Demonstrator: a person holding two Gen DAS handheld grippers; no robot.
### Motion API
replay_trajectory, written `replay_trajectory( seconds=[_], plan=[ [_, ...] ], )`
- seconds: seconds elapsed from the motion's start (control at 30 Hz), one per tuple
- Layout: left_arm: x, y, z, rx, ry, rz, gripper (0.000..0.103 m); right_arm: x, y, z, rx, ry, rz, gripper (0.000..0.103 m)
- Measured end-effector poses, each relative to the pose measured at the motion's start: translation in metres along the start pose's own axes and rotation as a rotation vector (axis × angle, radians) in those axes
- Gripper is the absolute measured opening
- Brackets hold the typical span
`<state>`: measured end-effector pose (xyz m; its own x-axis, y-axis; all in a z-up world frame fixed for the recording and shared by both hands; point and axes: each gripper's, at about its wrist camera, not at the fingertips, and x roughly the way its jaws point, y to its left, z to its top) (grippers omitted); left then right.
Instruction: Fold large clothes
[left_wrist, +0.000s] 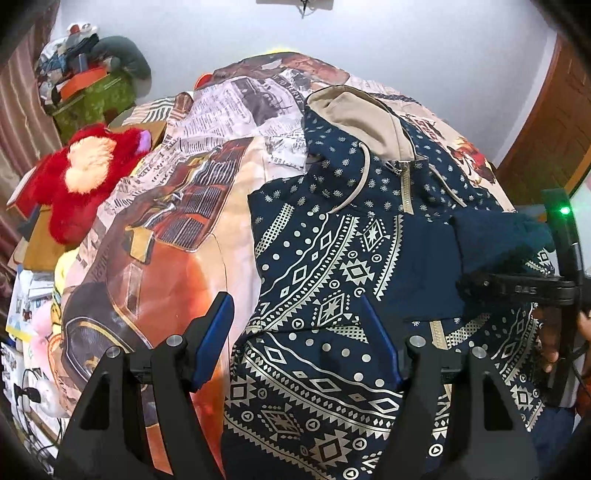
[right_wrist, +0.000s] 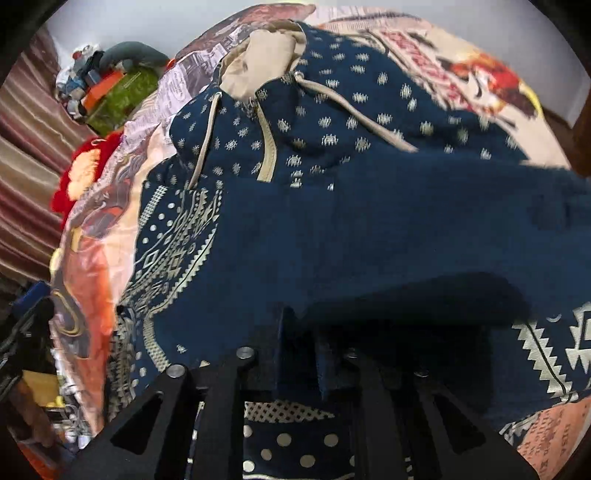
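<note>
A navy hoodie with cream geometric print, beige hood and zipper lies face up on the bed; it also shows in the right wrist view. My left gripper is open and empty, hovering over the hoodie's left lower edge. My right gripper is shut on the hoodie's plain navy sleeve and holds it lifted across the chest. In the left wrist view the right gripper shows at the right with the sleeve in it.
The bed has a printed sheet with cars and newsprint. A red plush toy lies at the bed's left edge. Cluttered boxes stand in the far left corner by a striped curtain. A wooden door is at right.
</note>
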<state>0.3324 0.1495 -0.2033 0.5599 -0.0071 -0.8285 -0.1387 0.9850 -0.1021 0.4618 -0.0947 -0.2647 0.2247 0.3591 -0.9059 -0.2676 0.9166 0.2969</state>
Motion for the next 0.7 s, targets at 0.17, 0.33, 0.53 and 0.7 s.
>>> replay_trajectory(
  seconds=[0.17,0.33,0.53,0.7],
  plan=[
    [-0.001,-0.015,0.006,0.021,0.002,-0.003,0.069,-0.024,-0.006,-0.011,0.029,0.007,0.053,0.063],
    [-0.009,-0.059,0.021,0.103,-0.022,-0.024,0.069,-0.077,-0.017,-0.027,-0.046,-0.087,0.050,0.063],
    [-0.008,-0.140,0.035,0.236,-0.039,-0.093,0.070,-0.156,-0.075,-0.047,-0.006,-0.260,0.000,0.070],
    [0.016,-0.225,0.033,0.370,0.005,-0.156,0.071,-0.200,-0.139,-0.071,0.066,-0.350,-0.091,0.071]
  ],
)
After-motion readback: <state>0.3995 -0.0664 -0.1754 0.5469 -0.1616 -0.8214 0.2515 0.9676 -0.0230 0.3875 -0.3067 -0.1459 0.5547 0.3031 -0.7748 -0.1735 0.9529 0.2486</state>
